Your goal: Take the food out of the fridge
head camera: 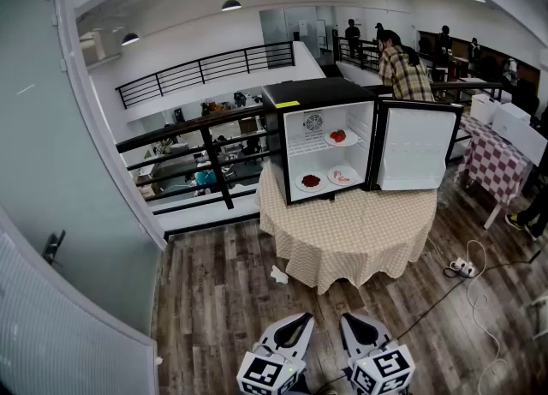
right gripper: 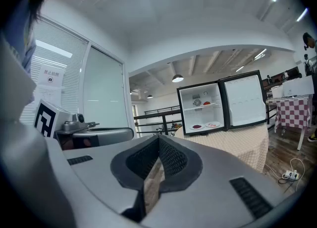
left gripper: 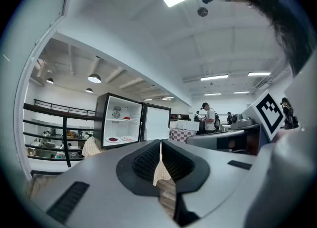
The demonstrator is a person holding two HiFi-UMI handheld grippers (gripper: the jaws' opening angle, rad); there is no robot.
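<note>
A small black fridge [head camera: 295, 93] stands on a round table [head camera: 351, 230] with a tan checked cloth, its door [head camera: 417, 146] swung open to the right. On the upper shelf sits a plate with red food [head camera: 340, 137]. Two plates lie on the fridge floor: one with dark red food [head camera: 310, 182] and one with pink food [head camera: 342, 176]. Both grippers are far from the fridge, low at the near edge of the head view. My left gripper [head camera: 301, 320] and right gripper [head camera: 353, 320] are both shut with nothing held. The fridge [left gripper: 121, 125] [right gripper: 200, 108] shows small in both gripper views.
Black railings [head camera: 197, 140] run behind and left of the table. A glass wall [head camera: 51, 153] stands at the left. A power strip and cable [head camera: 462, 266] lie on the wood floor at right, crumpled paper [head camera: 279, 274] near the table. A checked table [head camera: 501, 158] and people [head camera: 402, 68] are beyond.
</note>
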